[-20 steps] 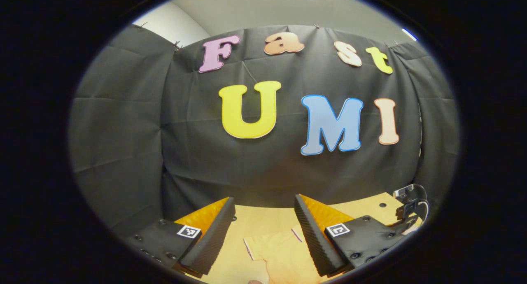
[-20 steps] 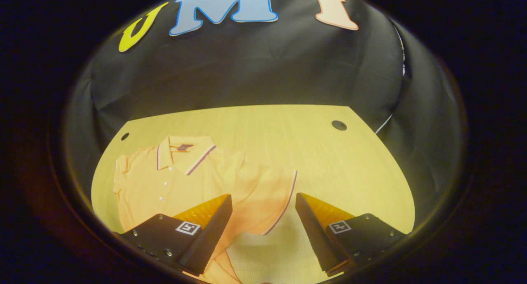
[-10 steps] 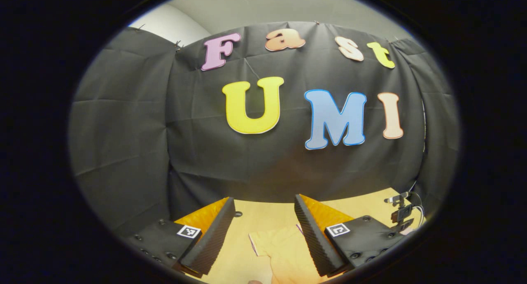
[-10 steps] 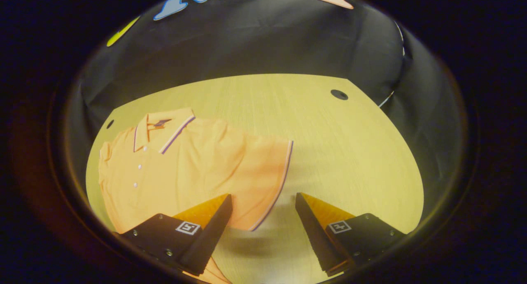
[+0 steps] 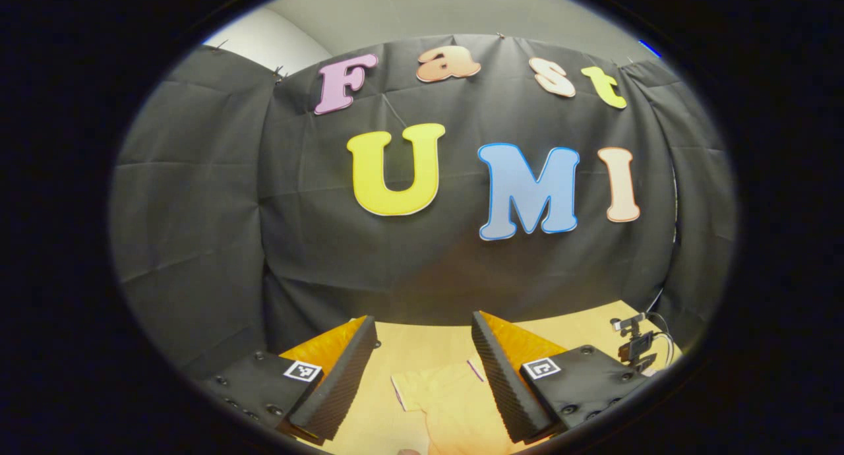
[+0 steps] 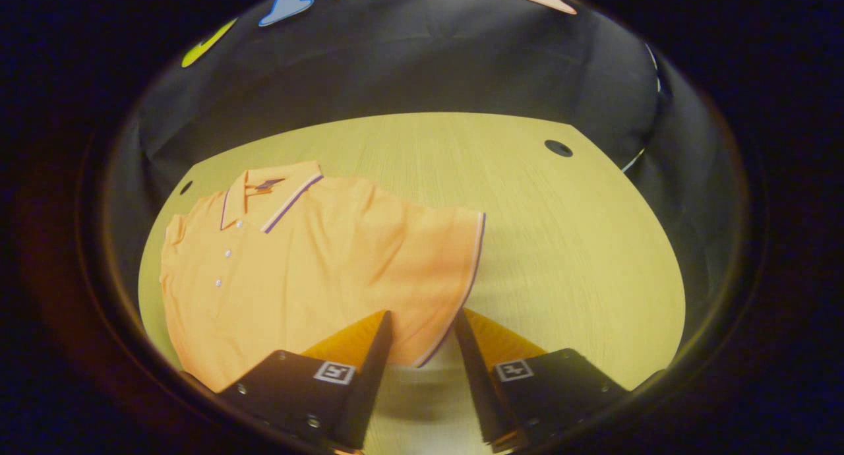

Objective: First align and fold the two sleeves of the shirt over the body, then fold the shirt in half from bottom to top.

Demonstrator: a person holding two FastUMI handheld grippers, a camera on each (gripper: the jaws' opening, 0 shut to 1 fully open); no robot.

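Right tool [image 6: 422, 323] low at 6 o'clock in the right gripper view, fingers [image 6: 369, 369] narrowed but still apart, a slim gap between them, clamped on nothing. Sleeve [image 6: 428, 270] hem corner lying right at that gap, just ahead of the tips; contact with either finger not clear enough to tell.

Left tool [image 5: 422, 349] at 6 o'clock in the left gripper view, fingers wide apart, gripping nothing, pointed mostly at the booth wall [image 5: 198, 211] with just a strip of bench below.

Bench [image 6: 560, 257] pale wood, broad, bare on its 3 o'clock half in the right gripper view, with a round dark hole [image 6: 558, 148] toward 1 o'clock and another at the far 10 o'clock edge.

Shirt [image 6: 290, 270] orange, spread flat on the bench, front up, covering the 9 o'clock half of that view. Collar [image 6: 270, 191] at 11 o'clock, edged with a dark stripe; small white buttons running down from it. Sleeve stretched out flat toward 3 o'clock, its striped hem slanting down to 6 o'clock. Other sleeve at the 9 o'clock rim, hard to make out.

In the left gripper view, a piece of the shirt [image 5: 448, 402] seen between the open fingers at 6 o'clock. Small black device [image 5: 634, 344] with cables at 4 o'clock on the bench edge.
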